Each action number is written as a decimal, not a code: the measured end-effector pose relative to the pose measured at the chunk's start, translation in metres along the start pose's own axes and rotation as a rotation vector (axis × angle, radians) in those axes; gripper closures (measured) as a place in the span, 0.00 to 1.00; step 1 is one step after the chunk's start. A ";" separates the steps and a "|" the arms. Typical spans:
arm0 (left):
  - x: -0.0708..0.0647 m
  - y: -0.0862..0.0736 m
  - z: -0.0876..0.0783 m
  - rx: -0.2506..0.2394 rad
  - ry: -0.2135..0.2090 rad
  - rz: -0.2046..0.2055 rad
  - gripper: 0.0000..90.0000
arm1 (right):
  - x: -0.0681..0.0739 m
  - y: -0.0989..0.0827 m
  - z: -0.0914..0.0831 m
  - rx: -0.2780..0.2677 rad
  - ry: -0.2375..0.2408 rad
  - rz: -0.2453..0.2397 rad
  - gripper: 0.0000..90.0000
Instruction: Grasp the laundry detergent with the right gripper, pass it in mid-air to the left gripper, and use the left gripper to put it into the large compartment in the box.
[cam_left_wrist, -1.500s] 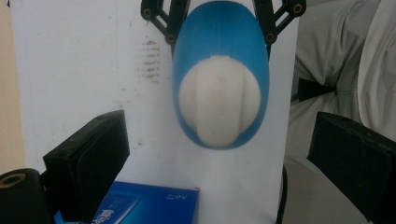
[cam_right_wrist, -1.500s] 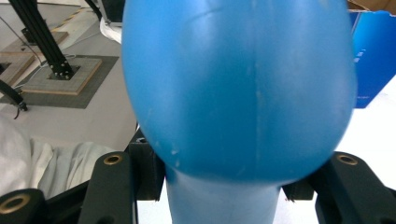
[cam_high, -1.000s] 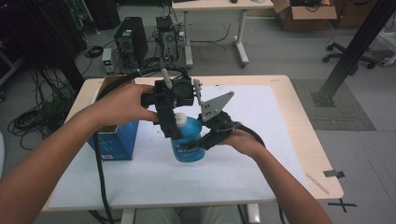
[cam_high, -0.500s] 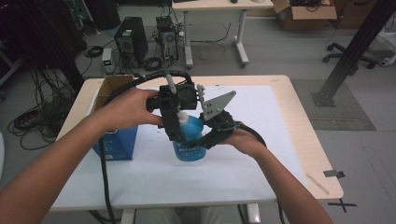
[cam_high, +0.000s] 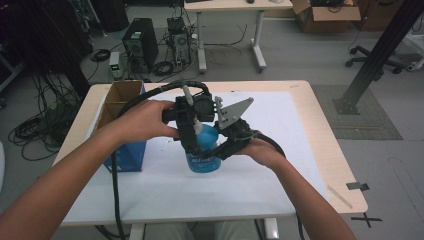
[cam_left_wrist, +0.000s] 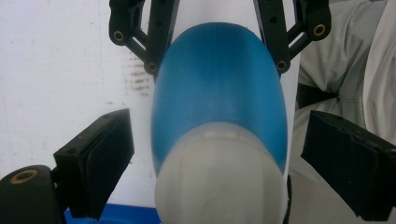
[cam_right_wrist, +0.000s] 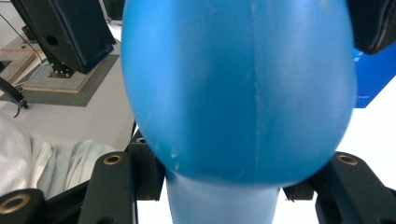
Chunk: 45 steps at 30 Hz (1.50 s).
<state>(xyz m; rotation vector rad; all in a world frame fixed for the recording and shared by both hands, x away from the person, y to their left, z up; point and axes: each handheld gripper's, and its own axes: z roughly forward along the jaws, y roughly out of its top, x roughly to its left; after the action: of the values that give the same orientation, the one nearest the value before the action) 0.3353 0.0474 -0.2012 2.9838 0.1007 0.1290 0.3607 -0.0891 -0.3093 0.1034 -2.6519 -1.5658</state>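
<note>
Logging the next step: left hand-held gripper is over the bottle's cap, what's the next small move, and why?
Probably close the left hand-held gripper on the white cap of the blue plastic bottle: its jaws stand open either side of it, not touching.

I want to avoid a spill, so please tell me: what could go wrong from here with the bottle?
1. The left gripper has its jaws open on either side of the cap, not touching it. If they close off-centre, they may slip on the rounded bottle or tip it.
2. I cannot tell whether the right gripper holds the bottle firmly. If it does not, twisting the cap may turn the whole bottle.
</note>
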 end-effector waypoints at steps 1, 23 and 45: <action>0.000 0.000 0.000 0.000 0.000 0.000 0.11 | 0.000 0.000 0.000 0.000 0.000 0.000 0.49; 0.003 -0.001 0.003 0.016 -0.013 -0.006 0.28 | 0.000 0.000 0.000 -0.005 0.001 -0.001 0.49; 0.003 -0.001 0.005 0.025 -0.026 0.001 0.42 | 0.001 0.000 0.001 -0.003 0.002 -0.005 0.49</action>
<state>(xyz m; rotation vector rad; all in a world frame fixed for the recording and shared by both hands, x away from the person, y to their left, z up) 0.3390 0.0477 -0.2056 3.0094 0.0979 0.0897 0.3598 -0.0881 -0.3099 0.1111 -2.6497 -1.5706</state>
